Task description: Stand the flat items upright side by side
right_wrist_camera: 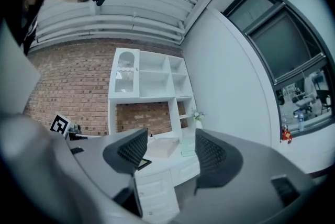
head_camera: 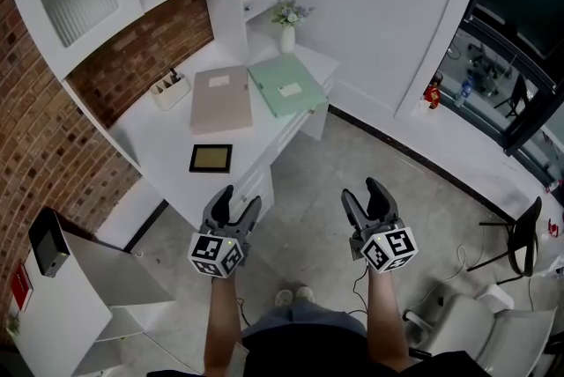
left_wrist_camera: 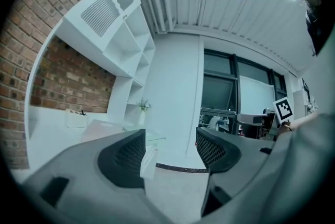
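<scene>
Lying flat on the white desk [head_camera: 163,142], three flat items are seen: a beige folder [head_camera: 221,99] approx. mid-surface, a green folder [head_camera: 285,85] just beside it on the side twd the vase corner, w/ its outer edge brought up to the desk's front edge, & a small black frame [head_camera: 211,158] set apart from both, close to the front edge. None is stood upright. A pen tray [head_camera: 170,90] is placed at the back edge by the brick wall [head_camera: 132,58]; a vase of flowers [head_camera: 288,25] is set at the far back corner. The left gripper [head_camera: 240,199] & right gripper [head_camera: 364,192] are held over the floor [head_camera: 308,181] in front of the desk, well apart from every item. In both gripper views the jaws are shown spread, w/ nothing btwn them; no pad is pressed on anything
</scene>
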The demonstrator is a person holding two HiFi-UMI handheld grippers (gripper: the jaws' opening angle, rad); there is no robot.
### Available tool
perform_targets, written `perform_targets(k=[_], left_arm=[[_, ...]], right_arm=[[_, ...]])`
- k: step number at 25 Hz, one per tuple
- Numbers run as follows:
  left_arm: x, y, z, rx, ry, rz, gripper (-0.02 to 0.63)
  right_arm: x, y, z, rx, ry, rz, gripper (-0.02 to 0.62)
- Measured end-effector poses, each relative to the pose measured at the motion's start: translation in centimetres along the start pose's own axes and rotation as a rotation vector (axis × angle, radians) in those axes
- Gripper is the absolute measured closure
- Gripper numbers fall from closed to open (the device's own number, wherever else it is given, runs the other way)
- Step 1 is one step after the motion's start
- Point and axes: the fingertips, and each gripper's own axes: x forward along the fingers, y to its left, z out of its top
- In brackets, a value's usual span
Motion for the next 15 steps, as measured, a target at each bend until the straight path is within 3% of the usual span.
perform_targets(k=[5, 15], left_arm=[[0.3, 0.6, 1.5, 0.031, -0.036, -0.019, 0.306], [3.3, 2.0, 5.1, 0.058, -0.087, -0.032, 0.3]], right_arm=[[0.1, 0.7, 1.6, -0.029, -0.044, 0.007, 0.302], [2.3, 0.3, 5.6, -0.088, -0.102, 0.003, 0.299]])
